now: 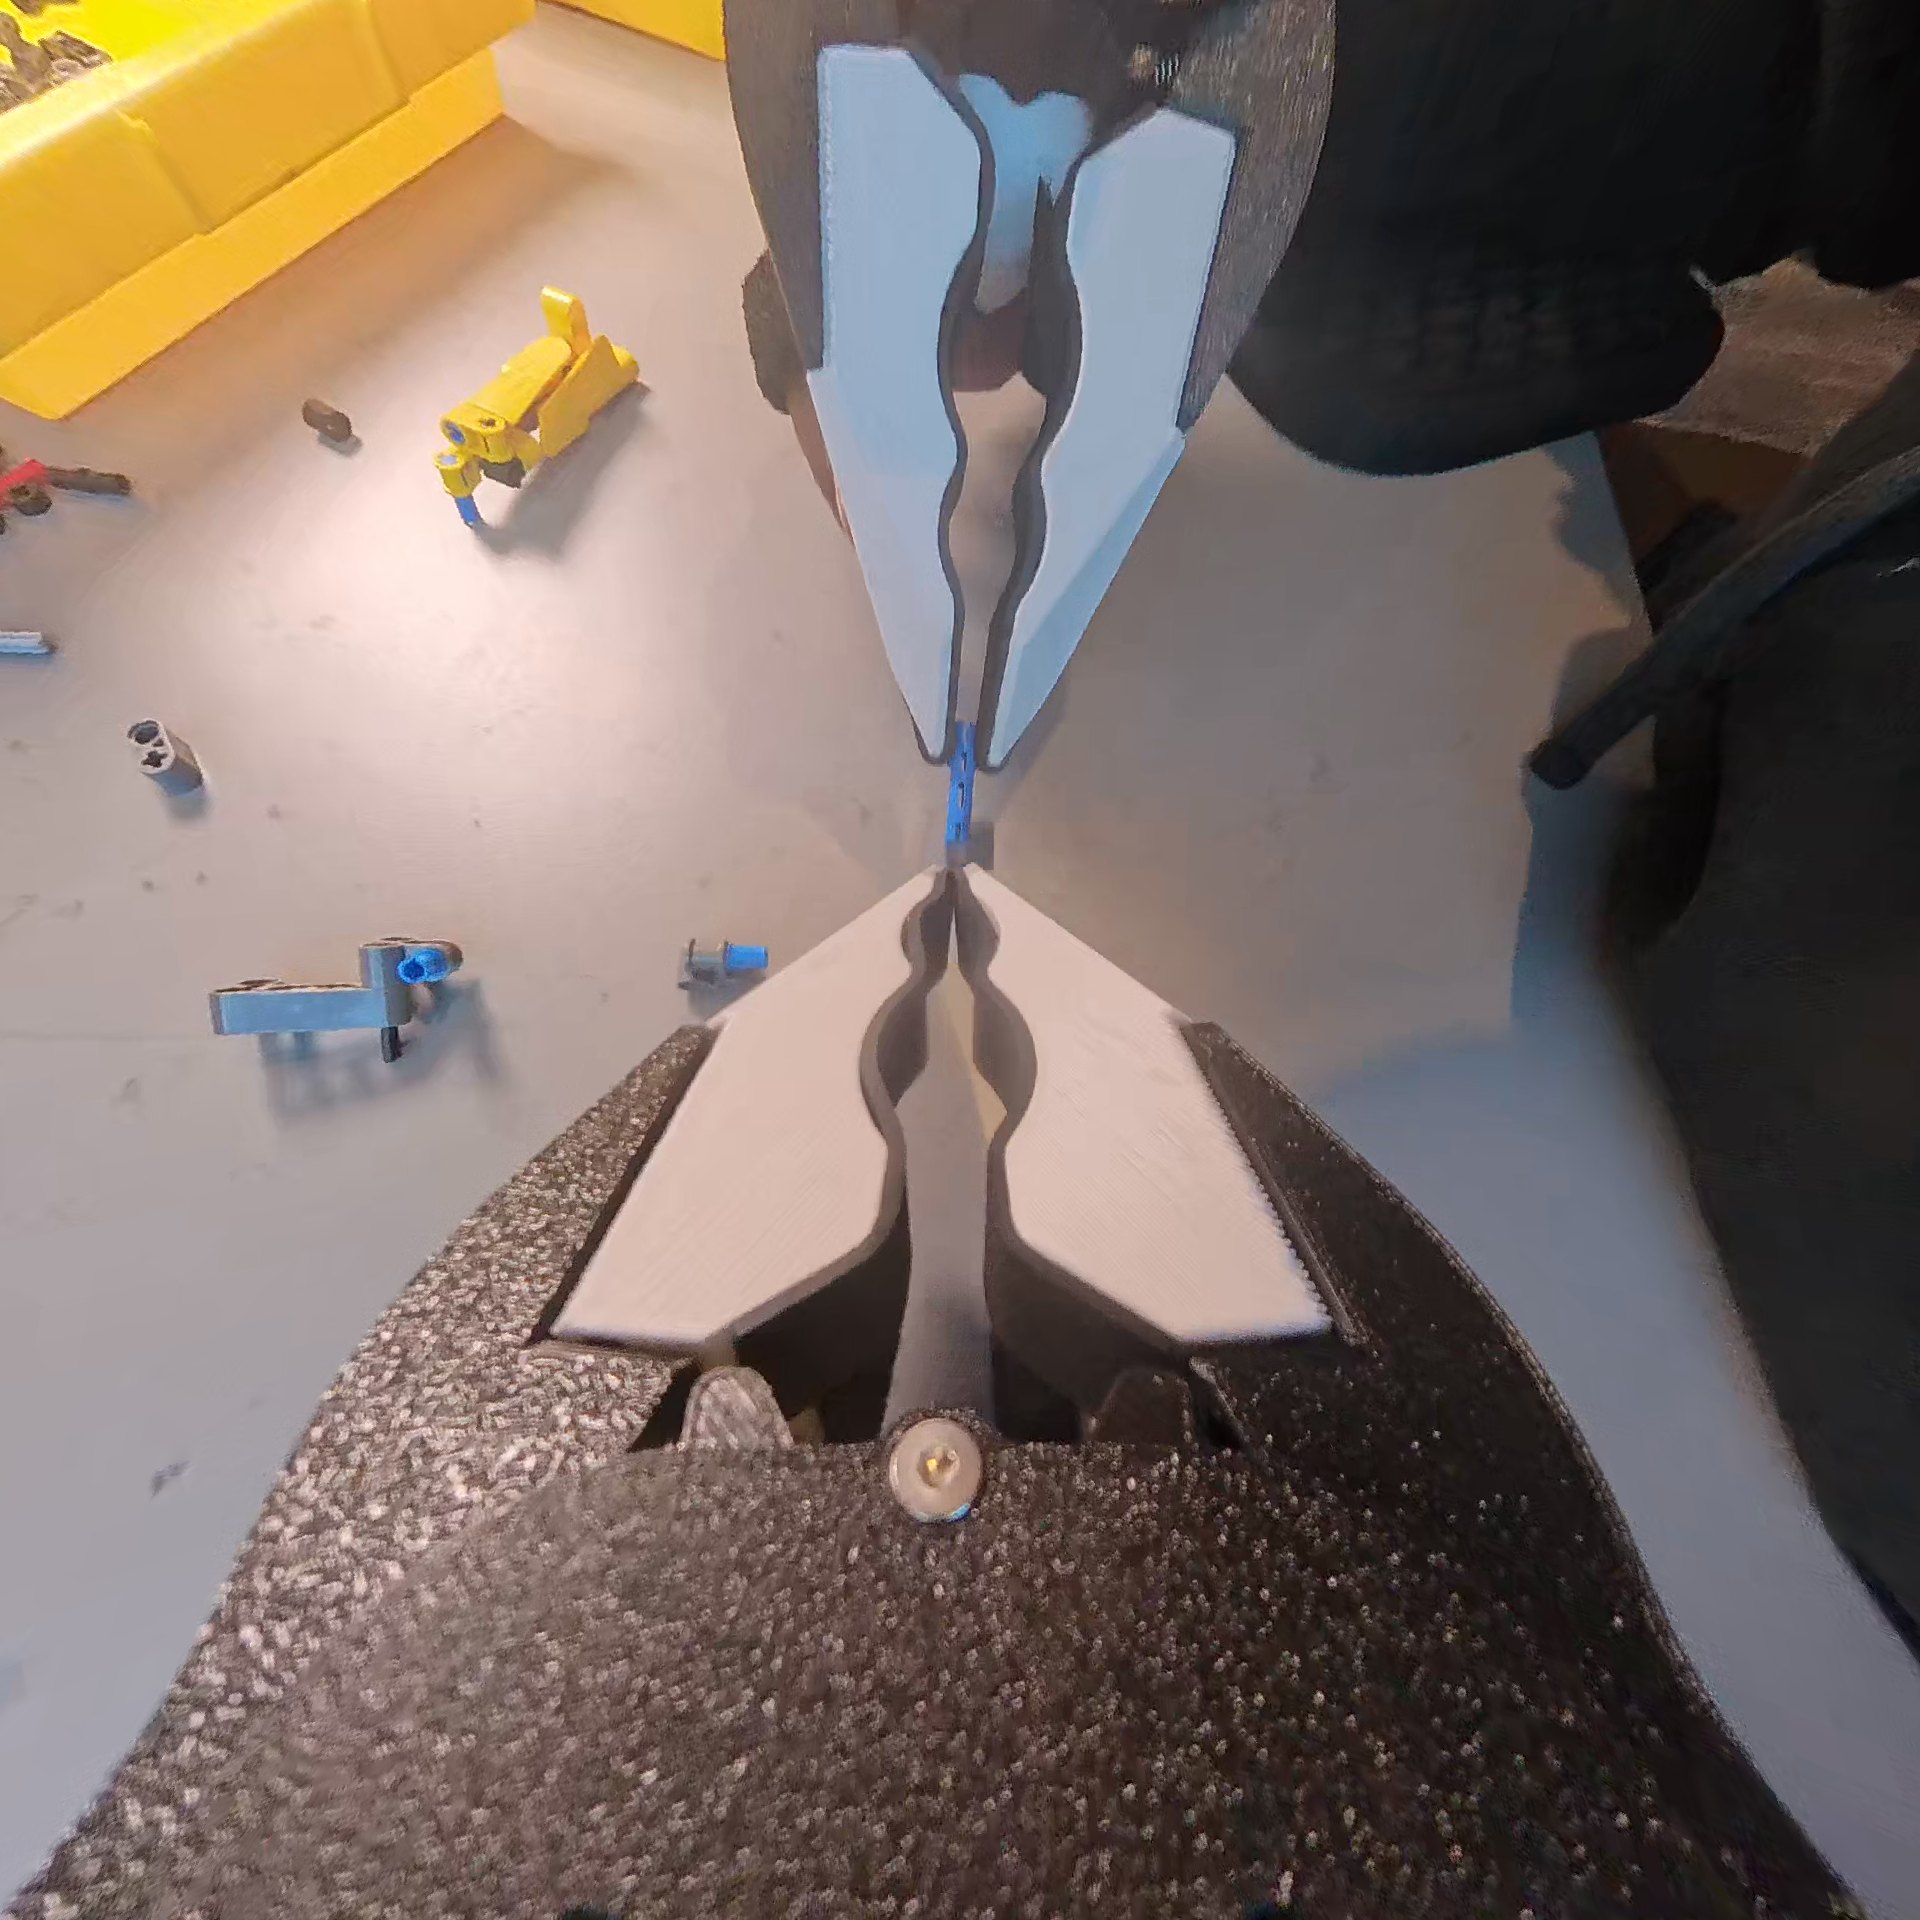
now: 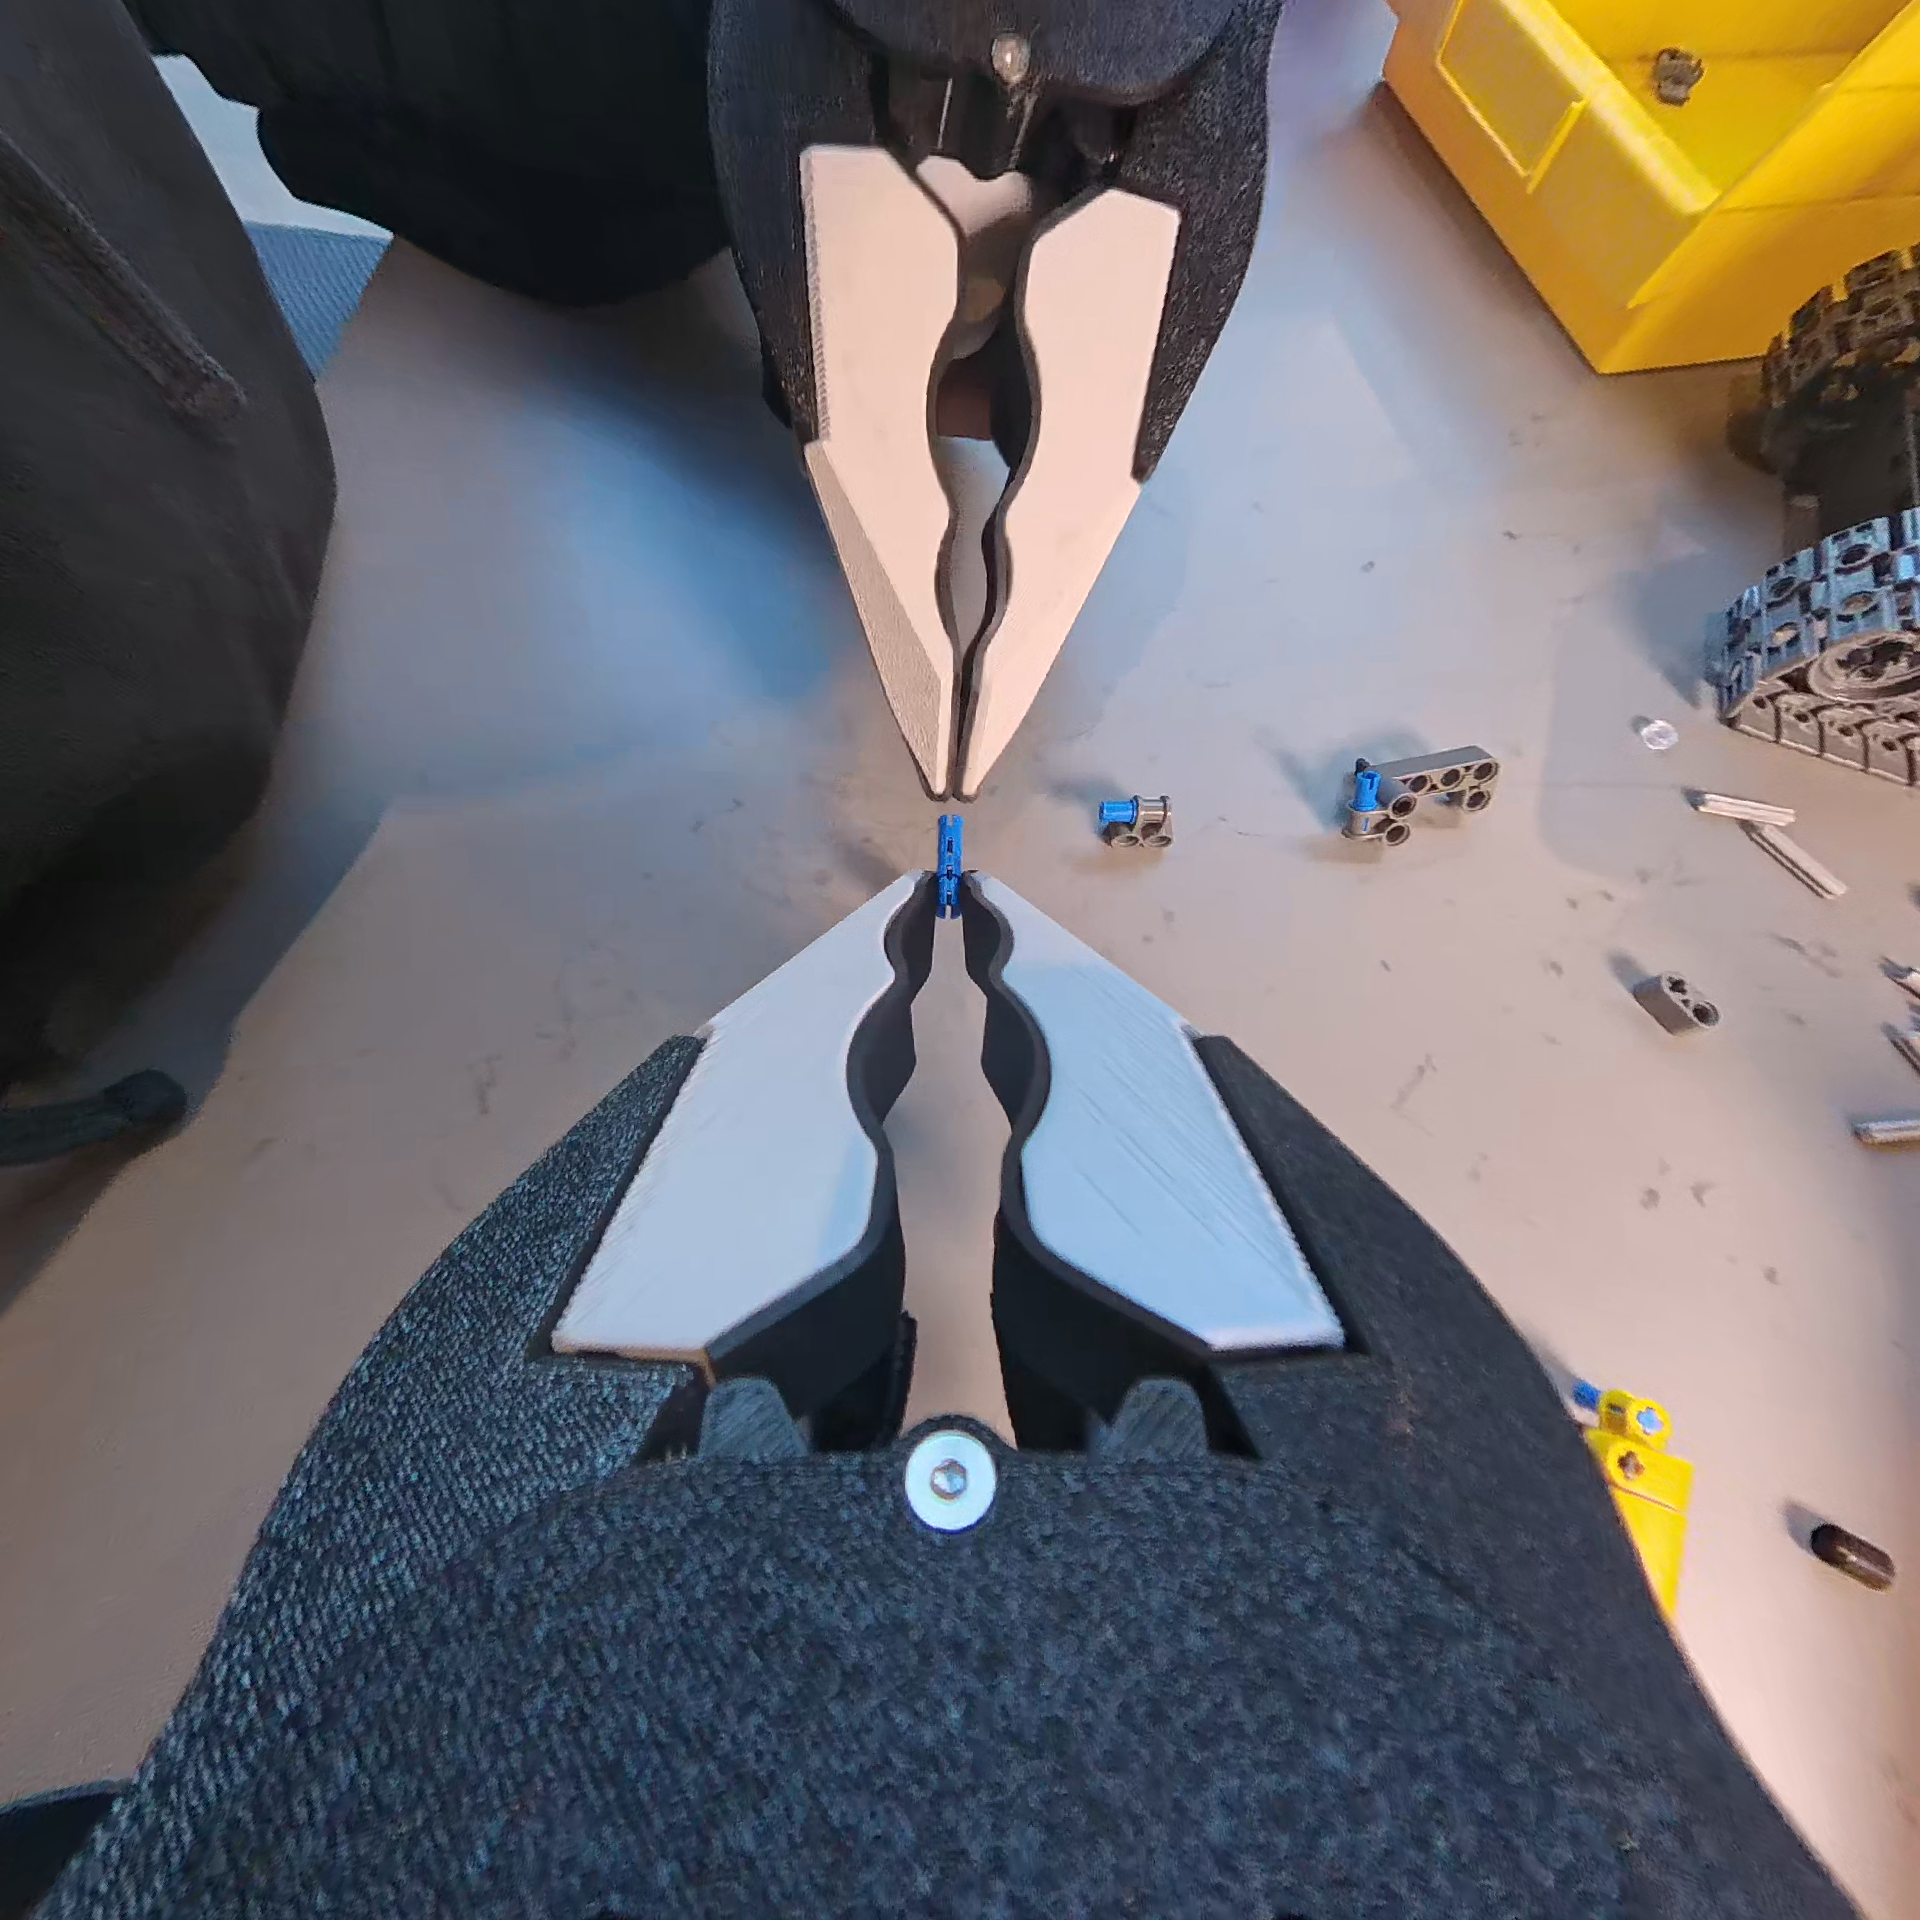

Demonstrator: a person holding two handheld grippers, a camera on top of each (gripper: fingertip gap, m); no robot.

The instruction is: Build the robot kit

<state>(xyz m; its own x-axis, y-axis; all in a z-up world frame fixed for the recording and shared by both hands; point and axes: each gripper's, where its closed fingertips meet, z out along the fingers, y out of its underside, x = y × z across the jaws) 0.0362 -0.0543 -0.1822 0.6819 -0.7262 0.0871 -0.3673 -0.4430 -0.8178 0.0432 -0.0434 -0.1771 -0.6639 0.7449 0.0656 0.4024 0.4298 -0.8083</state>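
Note:
A small blue pin (image 2: 950, 844) is pinched at the tips of my right gripper (image 2: 948, 883), which is shut on it above the grey table (image 2: 623, 623). The pin sticks out forward toward my left gripper (image 2: 953, 795), which faces it tip to tip. In the left wrist view my left gripper (image 1: 954, 881) is shut and holds nothing. The blue pin (image 1: 963, 795) hangs from the right gripper (image 1: 964, 753) opposite, and its free end sits just off my left tips. I cannot tell whether it touches them.
A yellow bin (image 2: 1662, 156) stands at the table's far side. Loose parts lie beside the grippers: a grey beam with a blue pin (image 2: 1423, 795), a small grey connector (image 2: 1138, 821), a yellow assembly (image 1: 540, 400) and black track links (image 2: 1829, 665). A person's dark clothing (image 2: 135, 520) borders the table. Only a small space, under 4 cm, lies between the two pairs of fingers.

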